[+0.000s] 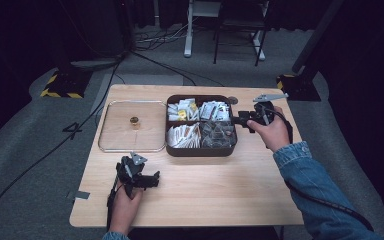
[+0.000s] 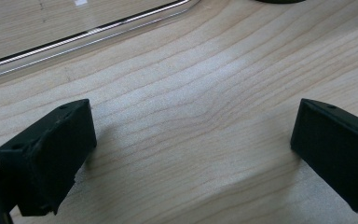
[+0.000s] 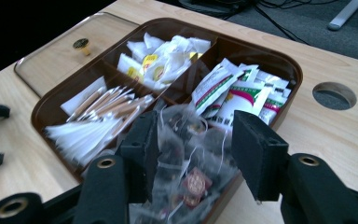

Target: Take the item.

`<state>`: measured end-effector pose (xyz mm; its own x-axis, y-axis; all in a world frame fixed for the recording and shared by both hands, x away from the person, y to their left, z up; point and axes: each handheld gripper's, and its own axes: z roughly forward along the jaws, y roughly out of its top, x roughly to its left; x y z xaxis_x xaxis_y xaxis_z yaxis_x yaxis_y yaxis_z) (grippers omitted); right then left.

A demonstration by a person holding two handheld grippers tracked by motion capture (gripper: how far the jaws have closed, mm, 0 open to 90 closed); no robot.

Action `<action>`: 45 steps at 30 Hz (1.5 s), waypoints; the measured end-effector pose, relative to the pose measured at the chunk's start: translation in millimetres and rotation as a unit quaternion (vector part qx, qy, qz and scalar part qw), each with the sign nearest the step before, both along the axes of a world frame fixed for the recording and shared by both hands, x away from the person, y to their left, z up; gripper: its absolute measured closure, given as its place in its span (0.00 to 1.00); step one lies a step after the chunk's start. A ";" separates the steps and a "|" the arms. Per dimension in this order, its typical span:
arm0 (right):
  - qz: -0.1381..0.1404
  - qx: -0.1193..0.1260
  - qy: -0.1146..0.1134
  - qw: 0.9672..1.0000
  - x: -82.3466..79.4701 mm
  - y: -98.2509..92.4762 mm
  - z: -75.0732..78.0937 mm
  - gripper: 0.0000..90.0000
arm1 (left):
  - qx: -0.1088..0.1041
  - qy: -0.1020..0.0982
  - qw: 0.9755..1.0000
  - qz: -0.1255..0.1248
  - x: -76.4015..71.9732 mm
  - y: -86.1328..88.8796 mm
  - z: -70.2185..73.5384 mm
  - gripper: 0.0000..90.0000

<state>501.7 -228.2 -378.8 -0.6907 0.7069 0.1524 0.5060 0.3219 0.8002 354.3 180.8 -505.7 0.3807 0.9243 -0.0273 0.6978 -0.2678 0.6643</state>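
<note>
Clear tea bags [image 3: 186,154] crowd brown tray's [image 3: 279,60] compartment.

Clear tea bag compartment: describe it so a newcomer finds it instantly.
On the wooden table sits a brown four-part tray. Take the quarter nearest the right gripper, on the person's side. Its clear tea bag sachets show dark contents, unlike the neighbours' opaque white packets.
</note>
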 end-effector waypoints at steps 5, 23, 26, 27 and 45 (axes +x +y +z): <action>-0.013 0.002 0.000 1.000 16.9 10.1 3.4 0.62 | 0.002 0.000 1.000 -0.003 0.7 0.5 0.3 0.00; -0.059 -0.003 0.027 0.998 60.8 28.6 -17.3 0.66 | 0.001 0.000 1.000 -0.005 1.8 0.6 0.1 0.00; -0.062 -0.008 0.031 0.998 64.5 34.5 -22.9 0.66 | 0.001 0.001 1.000 -0.003 1.7 0.3 0.2 0.00; -0.062 -0.010 0.033 0.998 65.4 36.4 -24.7 0.66 | 0.000 0.001 1.000 -0.003 1.7 0.3 0.1 0.00; -0.086 -0.026 0.061 0.994 84.2 61.1 -55.0 0.66 | 0.001 0.000 1.000 -0.003 1.8 0.4 0.1 0.00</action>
